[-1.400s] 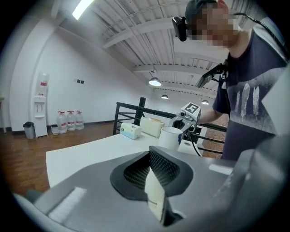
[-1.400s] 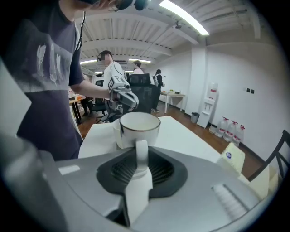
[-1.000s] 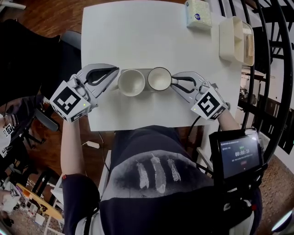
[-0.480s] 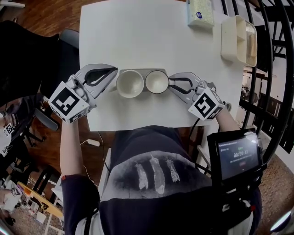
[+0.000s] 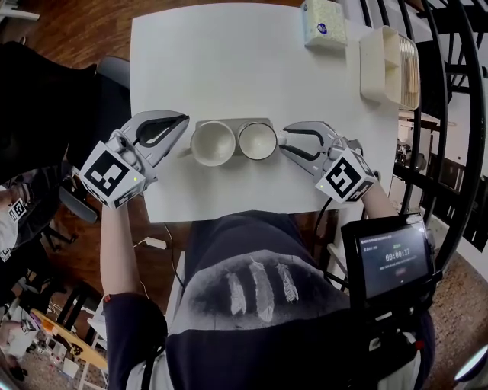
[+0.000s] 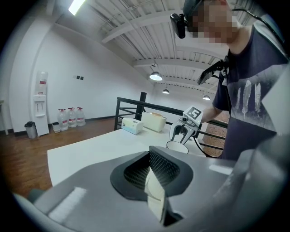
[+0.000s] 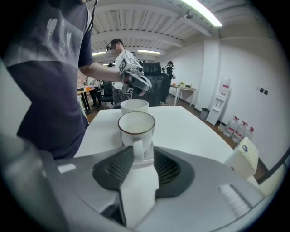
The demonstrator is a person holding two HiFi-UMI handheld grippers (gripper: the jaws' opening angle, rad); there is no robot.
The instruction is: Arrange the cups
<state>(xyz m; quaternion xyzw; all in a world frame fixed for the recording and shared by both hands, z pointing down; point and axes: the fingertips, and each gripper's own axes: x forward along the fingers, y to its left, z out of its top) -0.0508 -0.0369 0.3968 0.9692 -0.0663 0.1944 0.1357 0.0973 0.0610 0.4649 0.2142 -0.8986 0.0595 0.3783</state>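
The right gripper point(image 5: 284, 139) has just been opening its jaws, which stand apart around the handle point(image 7: 138, 148) of the dark-rimmed cup point(image 5: 258, 141) without pressing it, so this reads as the release step. That cup sits on a grey tray point(image 5: 232, 122) near the table's near edge, close beside the plain cup point(image 5: 213, 143) on its left. The left gripper point(image 5: 183, 131), jaws together and empty, sits just left of that. Next, the right gripper should back off the handle without nudging it. Far right on the white table point(image 5: 229, 61) are a tissue box point(image 5: 322, 23) and a cream container point(image 5: 387, 65), over a wooden floor point(image 5: 84, 30).
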